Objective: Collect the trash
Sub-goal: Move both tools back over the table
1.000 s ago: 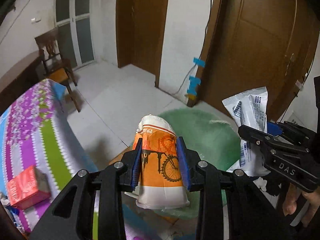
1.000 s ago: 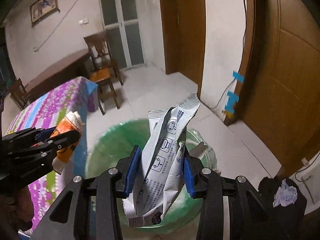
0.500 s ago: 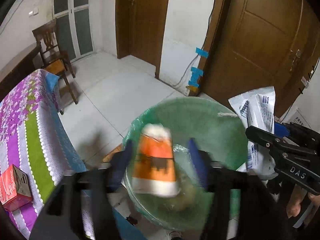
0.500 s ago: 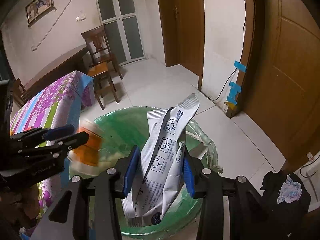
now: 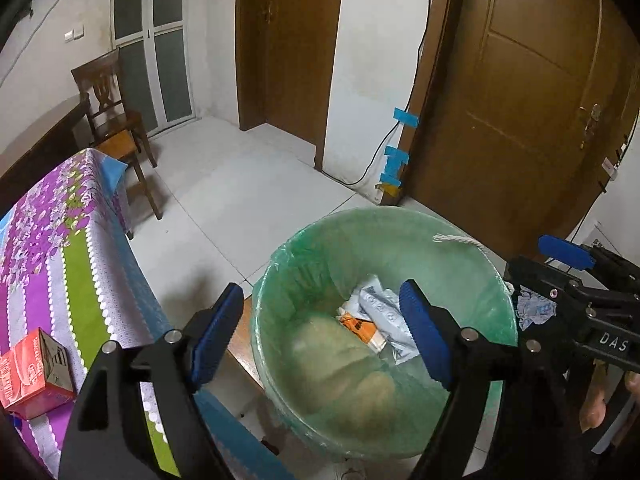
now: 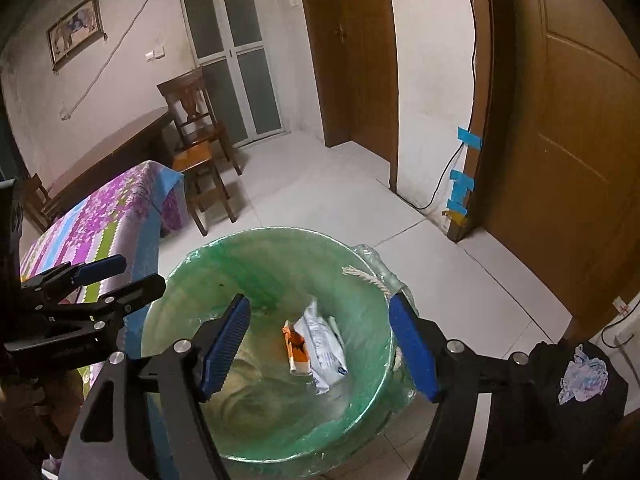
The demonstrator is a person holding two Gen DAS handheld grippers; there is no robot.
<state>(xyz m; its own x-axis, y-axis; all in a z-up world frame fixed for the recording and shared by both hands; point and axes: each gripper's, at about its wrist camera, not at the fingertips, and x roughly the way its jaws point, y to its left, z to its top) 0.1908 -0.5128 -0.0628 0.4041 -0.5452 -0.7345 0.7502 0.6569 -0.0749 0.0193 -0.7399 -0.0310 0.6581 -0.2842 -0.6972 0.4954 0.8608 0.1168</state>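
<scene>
Above the green-lined bin (image 5: 280,264): left gripper (image 5: 320,328) and right gripper (image 6: 320,344), both spread wide, gripping nothing. Down inside the bin: orange cup (image 6: 297,346) touching white wrapper (image 6: 324,344), 2 pieces side by side. Left of the bin on the floral tablecloth (image 5: 48,248): red box (image 5: 32,372).

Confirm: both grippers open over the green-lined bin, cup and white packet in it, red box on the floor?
Not quite. The red box sits on the floral tablecloth, as the left wrist view shows. Both grippers are open over the bin, cup and packet inside.
</scene>
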